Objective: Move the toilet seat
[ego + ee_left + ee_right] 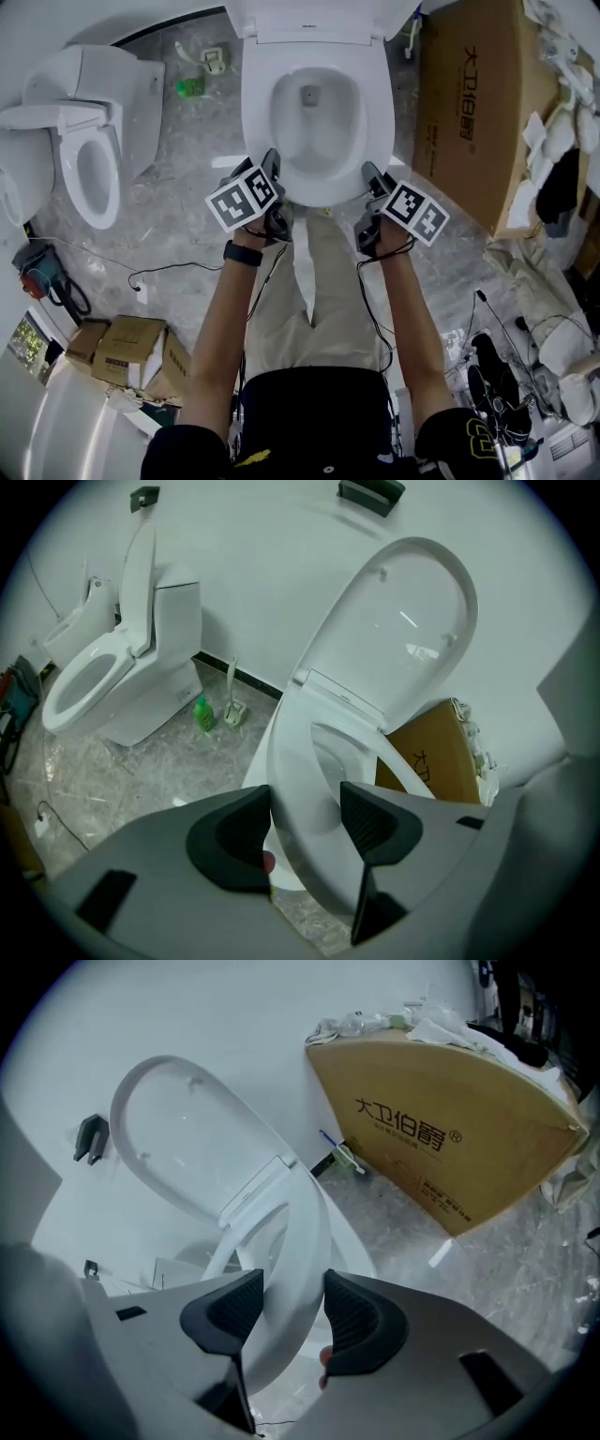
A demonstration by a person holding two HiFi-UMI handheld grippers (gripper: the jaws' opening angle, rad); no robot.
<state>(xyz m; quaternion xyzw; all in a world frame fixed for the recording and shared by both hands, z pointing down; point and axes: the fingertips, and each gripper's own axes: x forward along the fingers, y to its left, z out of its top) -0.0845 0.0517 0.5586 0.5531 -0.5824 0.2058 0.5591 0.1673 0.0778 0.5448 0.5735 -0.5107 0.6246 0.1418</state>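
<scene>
You are holding the toilet seat [323,192] by its front edge with both tongs. The left gripper [305,810] is squeezing the rim between its two dark pads. The right gripper [292,1302] is doing the same a little way along the rim. Both pairs of pads are pressing on the white plastic, so the hold is looking snug. The seat is sitting tipped up a bit above the bowl [314,117]. Its back end is joined on near the lid [412,639], which is standing up against the wall.

I think you are lifting the seat, and it is only partway up. To do this well, you should be raising both hands together, at the same height, so the seat is not twisting. The seat is fixed at the back, so your hands should be going in a curve, up and then toward the lid, not straight up. The plastic is looking smooth and may be slippery, so be squeezing firmly and going slowly. Be watching the big cardboard box [469,103] close on your right. Be letting go only when the seat is resting against the lid.
</scene>
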